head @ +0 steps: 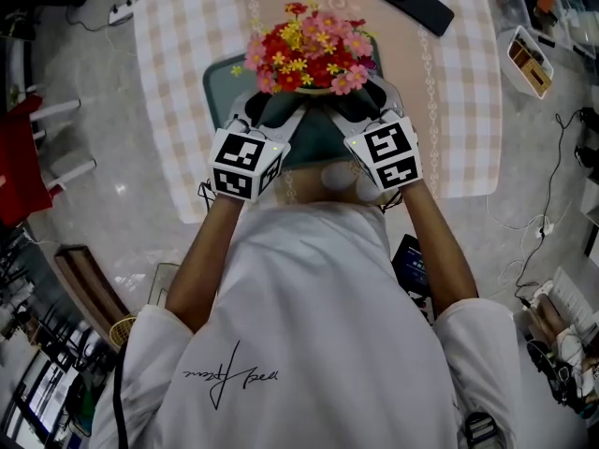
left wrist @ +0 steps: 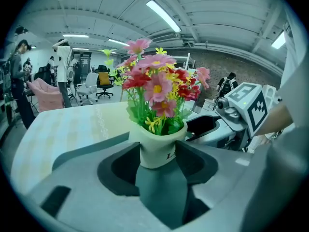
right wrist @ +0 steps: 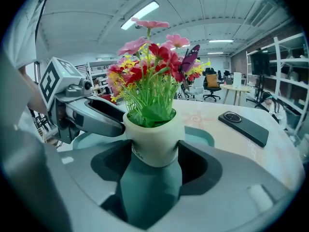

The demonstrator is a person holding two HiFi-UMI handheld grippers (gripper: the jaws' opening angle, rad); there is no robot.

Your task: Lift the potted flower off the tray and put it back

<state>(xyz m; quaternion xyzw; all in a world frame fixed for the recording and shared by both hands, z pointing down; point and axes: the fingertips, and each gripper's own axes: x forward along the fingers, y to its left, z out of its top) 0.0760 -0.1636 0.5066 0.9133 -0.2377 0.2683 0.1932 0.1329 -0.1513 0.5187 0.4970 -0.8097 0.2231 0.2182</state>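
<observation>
The potted flower (head: 309,54) is a small, round cream-white pot (right wrist: 154,137) packed with a bunch of pink, red and yellow blossoms on green stems. It stands on a shallow teal tray (head: 223,82) with rounded corners, near the front of a worktop (head: 459,110) covered in a pale checked cloth. No gap shows under its base, so it appears not yet lifted.

The left gripper (left wrist: 158,153) and the right gripper (right wrist: 155,151) come in from the near side at an angle to each other. Each has its jaws around the pot, and in both gripper views the dark pads meet the pot's wall on either side — both are closed on it.

The pot looks light and rigid, with a smooth, probably glazed wall that tapers towards the base. A squeeze set too low could therefore slide down and off it. The best hold is on the straight band just under the rim, where the pads sit now. The blossoms are soft and stand tall, which makes the load top-heavy — it should stay upright and nothing should press on the stems. If the pot is ceramic, a hard set-down could chip it.

The tray holds nothing but the pot, and the pot holds only the flowers and their greenery. A black smartphone (head: 413,1) lies on the cloth well beyond the tray.
</observation>
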